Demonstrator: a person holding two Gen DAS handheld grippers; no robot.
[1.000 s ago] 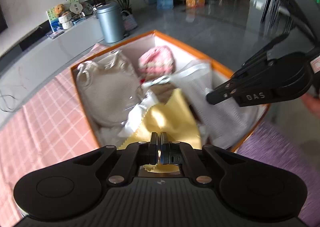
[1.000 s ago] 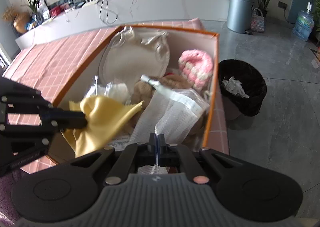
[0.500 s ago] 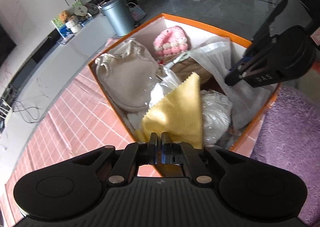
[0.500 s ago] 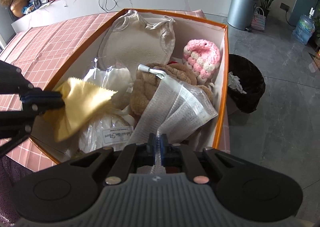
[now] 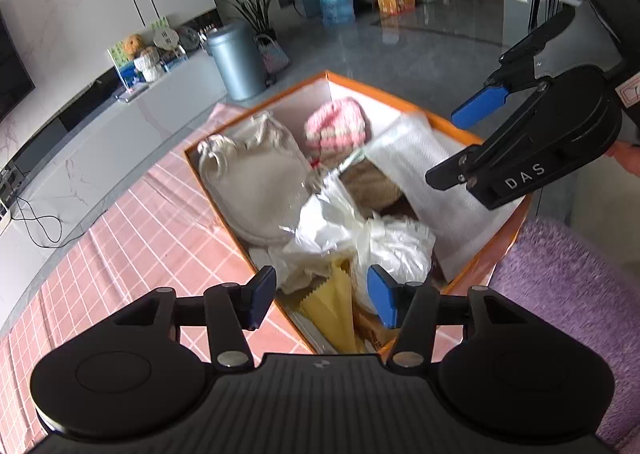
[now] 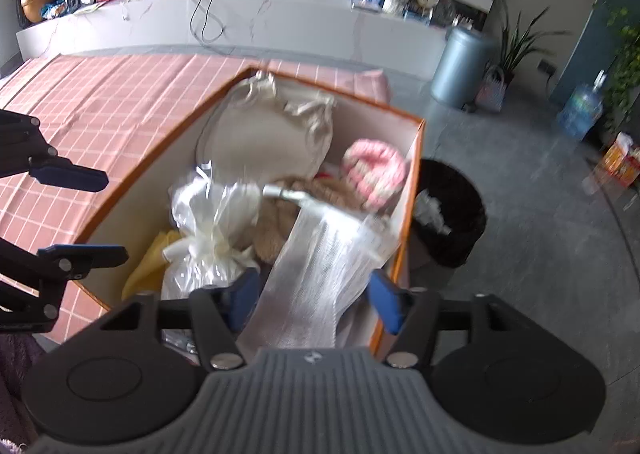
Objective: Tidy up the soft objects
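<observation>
Both tools are letting go over the orange box [image 5: 404, 103], which sits on the pink-checked counter [image 5: 152, 230]. The left tool [image 5: 322, 296] has its jaws opening with nothing pressed between the blue pads; the yellow cloth [image 5: 334, 308] lies slumped in the near corner of the box, below and between them. The right tool [image 6: 312, 300] is opening too, and the white mesh pouch [image 6: 324, 258] lies in the gap between its pads, draped against the box's right wall with its zip end resting on the brown plush [image 6: 276, 221].

The main risk is that pouch. It leans high against the wall, so a pad brushing it on the way out could, I think, drag it over the rim toward the black bin [image 6: 452, 221] on the floor beside the box. The yellow cloth is light and thin (and close to the left pads), so it may snag and lift back out. The crinkled plastic bag [image 6: 212, 230] sits piled loosely and could slide when anything near it is nudged. The cream drawstring bag [image 5: 256, 181] and the pink knitted piece [image 5: 336, 129] lie deep at the far end and look settled.
</observation>
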